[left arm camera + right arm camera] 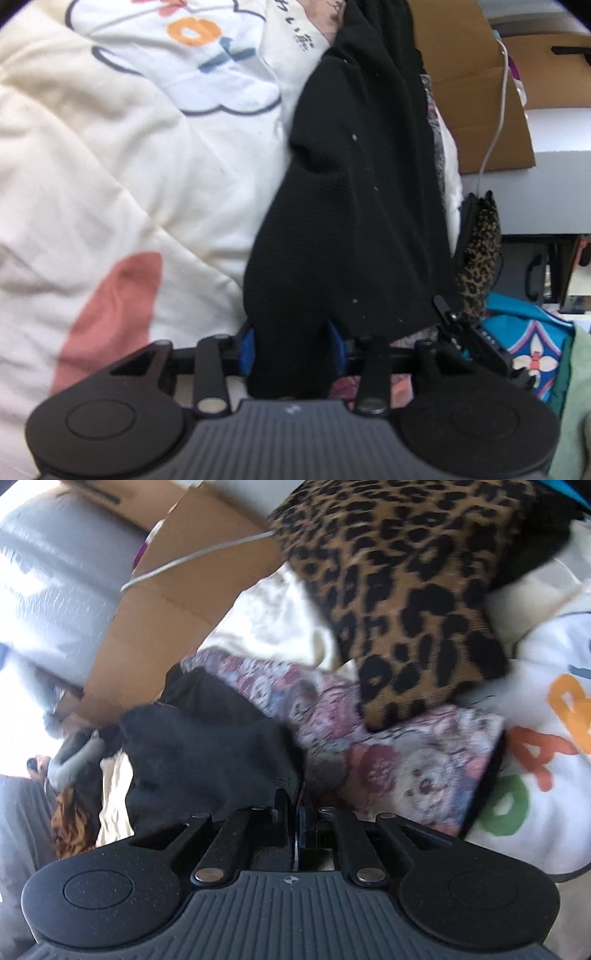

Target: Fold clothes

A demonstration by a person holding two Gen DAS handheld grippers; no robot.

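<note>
While the black garment (354,206) hangs over the bed quilt (122,177), our left gripper (291,349) clamps its bunched hem; our right gripper (295,812) pinches another edge, fingertips hidden by cloth.

Left of the black garment (351,206) the quilt (110,177) lies bare; to its right, a box (476,110) and leopard cloth (478,258) crowd in.
</note>
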